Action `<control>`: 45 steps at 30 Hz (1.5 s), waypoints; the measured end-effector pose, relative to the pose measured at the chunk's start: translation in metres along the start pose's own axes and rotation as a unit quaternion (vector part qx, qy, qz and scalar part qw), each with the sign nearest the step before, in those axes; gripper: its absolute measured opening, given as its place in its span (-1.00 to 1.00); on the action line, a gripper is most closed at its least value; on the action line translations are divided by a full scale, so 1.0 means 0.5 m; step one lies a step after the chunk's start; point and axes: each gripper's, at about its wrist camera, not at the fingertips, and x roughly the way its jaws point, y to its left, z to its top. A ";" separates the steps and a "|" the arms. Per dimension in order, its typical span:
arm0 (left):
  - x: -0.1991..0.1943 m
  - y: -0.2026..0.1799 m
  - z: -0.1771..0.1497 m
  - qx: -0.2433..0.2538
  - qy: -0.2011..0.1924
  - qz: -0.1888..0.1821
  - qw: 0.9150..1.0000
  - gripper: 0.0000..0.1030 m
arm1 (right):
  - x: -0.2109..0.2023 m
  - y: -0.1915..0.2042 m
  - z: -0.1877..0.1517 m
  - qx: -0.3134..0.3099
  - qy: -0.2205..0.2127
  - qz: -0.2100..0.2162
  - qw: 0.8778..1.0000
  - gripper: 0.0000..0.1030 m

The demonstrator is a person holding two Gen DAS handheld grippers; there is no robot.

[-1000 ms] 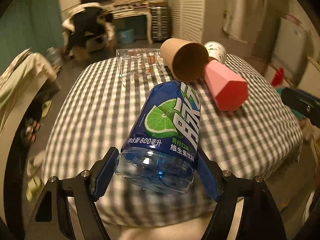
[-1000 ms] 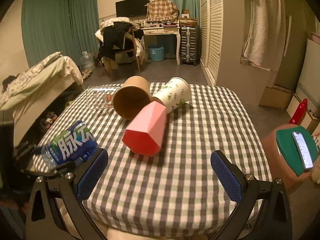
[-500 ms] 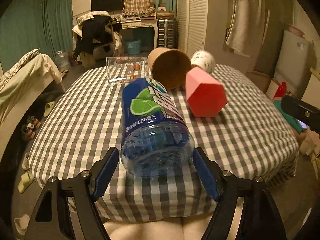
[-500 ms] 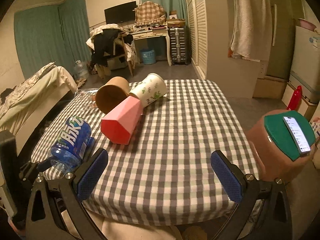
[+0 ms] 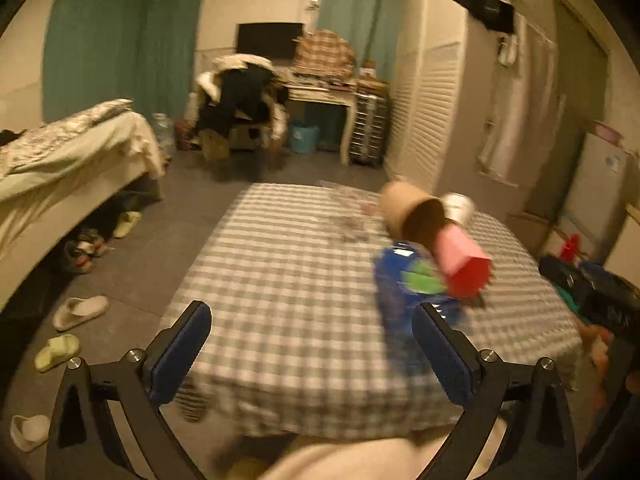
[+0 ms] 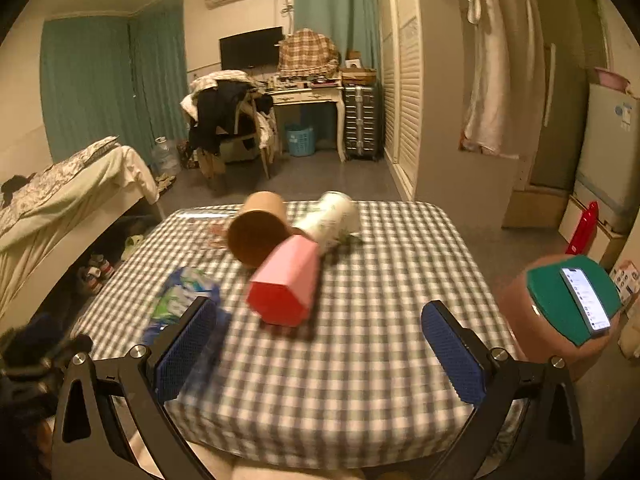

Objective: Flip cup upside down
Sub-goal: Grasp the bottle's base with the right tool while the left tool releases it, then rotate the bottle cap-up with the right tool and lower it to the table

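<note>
Right wrist view: both grippers (image 6: 320, 350) (image 5: 312, 346) stood released, empty; next, grasp the brown paper cup (image 6: 258, 232) behind the pink cup (image 6: 286, 286).

A lived-in bedroom: a bed (image 6: 60, 196) left of the checked tabletop (image 6: 360, 360), a desk (image 6: 308, 96), TV (image 6: 251, 47) and wardrobe (image 6: 404, 92) beyond it.

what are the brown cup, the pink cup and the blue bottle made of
Brown cup: likely matte kraft paper, dull tan wall. Pink cup: faceted, flat even colour, probably plastic or card. Blue bottle: seemingly clear plastic under a printed label, though blurred.
</note>
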 end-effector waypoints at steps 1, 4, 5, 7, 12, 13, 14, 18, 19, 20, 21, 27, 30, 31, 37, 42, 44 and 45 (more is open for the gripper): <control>0.003 0.021 -0.001 -0.001 0.001 0.009 1.000 1.00 | 0.007 0.024 -0.006 -0.004 0.005 0.006 1.000 0.99; 0.016 0.070 -0.009 -0.010 0.005 0.033 0.999 1.00 | 0.037 0.087 -0.031 -0.013 0.028 0.030 0.999 0.99; 0.021 0.082 -0.013 -0.013 0.007 0.040 0.999 1.00 | 0.052 0.112 -0.046 -0.018 0.040 0.040 0.998 0.99; 0.032 0.110 -0.027 -0.021 0.016 0.050 0.998 1.00 | 0.081 0.149 -0.075 -0.031 0.059 0.047 0.997 0.99; 0.066 0.153 -0.069 -0.048 0.049 0.047 0.997 1.00 | 0.141 0.173 -0.126 -0.024 0.088 0.035 0.995 0.99; 0.071 0.158 -0.076 -0.052 0.054 0.046 0.996 1.00 | 0.148 0.169 -0.129 -0.012 0.087 0.034 0.996 0.99; 0.074 0.163 -0.082 -0.054 0.058 0.045 0.996 1.00 | 0.150 0.168 -0.131 -0.007 0.086 0.033 0.996 0.99; 0.087 0.169 -0.091 -0.055 0.066 0.040 0.995 1.00 | 0.171 0.171 -0.124 -0.004 0.085 0.034 0.996 0.99; 0.089 0.169 -0.091 -0.054 0.066 0.040 0.996 1.00 | 0.175 0.174 -0.124 -0.004 0.086 0.036 0.996 0.99; 0.089 0.169 -0.092 -0.054 0.066 0.039 0.996 1.00 | 0.179 0.178 -0.124 -0.005 0.086 0.038 0.996 0.99; 0.089 0.169 -0.092 -0.055 0.067 0.039 0.995 1.00 | 0.184 0.181 -0.124 -0.006 0.086 0.040 0.996 0.98; 0.098 0.175 -0.095 -0.055 0.074 0.036 0.995 1.00 | 0.194 0.201 -0.114 -0.033 0.104 0.044 0.993 0.38; 0.104 0.176 -0.096 -0.055 0.079 0.037 0.995 1.00 | 0.168 0.208 -0.088 -0.059 0.097 0.041 0.993 0.38; 0.107 0.175 -0.097 -0.055 0.080 0.037 0.995 1.00 | 0.158 0.209 -0.073 -0.070 0.099 0.043 0.992 0.38; 0.113 0.175 -0.102 -0.064 0.082 0.028 0.994 1.00 | 0.131 0.210 0.005 -0.131 0.126 0.063 0.981 0.38; 0.108 0.176 -0.098 -0.057 0.079 0.027 0.995 1.00 | 0.140 0.213 0.029 -0.136 0.169 0.079 0.973 0.38; 0.106 0.179 -0.096 -0.053 0.076 0.028 0.995 1.00 | 0.134 0.218 0.029 -0.157 0.189 0.079 0.966 0.38; 0.106 0.180 -0.096 -0.052 0.074 0.029 0.995 1.00 | 0.131 0.220 0.031 -0.169 0.202 0.079 0.962 0.38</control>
